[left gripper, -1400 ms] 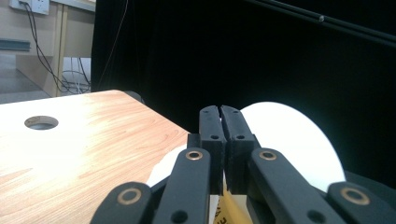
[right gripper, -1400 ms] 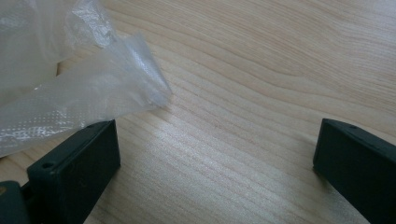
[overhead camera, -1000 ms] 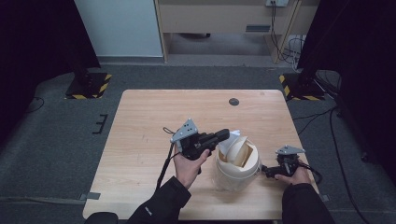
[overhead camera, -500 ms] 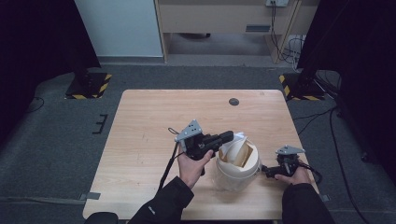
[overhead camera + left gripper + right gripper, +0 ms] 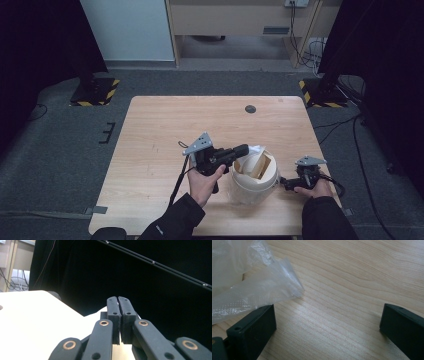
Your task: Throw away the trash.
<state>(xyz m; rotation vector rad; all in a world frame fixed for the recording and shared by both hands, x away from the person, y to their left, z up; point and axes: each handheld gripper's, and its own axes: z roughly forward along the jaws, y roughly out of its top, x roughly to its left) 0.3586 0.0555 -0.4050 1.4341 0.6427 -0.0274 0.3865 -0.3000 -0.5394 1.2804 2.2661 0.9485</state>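
A white bucket stands near the front right of the wooden table. A tan, box-like thing leans inside it, and clear plastic film sticks up at its far rim. My left gripper hovers at the bucket's left rim, pointing right. Its jaws are pressed shut, and nothing shows between them. My right gripper rests low at the bucket's right side, pointing left. It stands wide open over bare wood. The film hangs just above its left finger.
A small dark round mark sits near the table's far edge. Black curtains and cables stand to the right, past the table edge. Grey carpet surrounds the table, and a stand with a striped base is at the far left.
My left gripper has shifted slightly right and down, closer to the bucket's rim. The right gripper and the bucket have stayed put.
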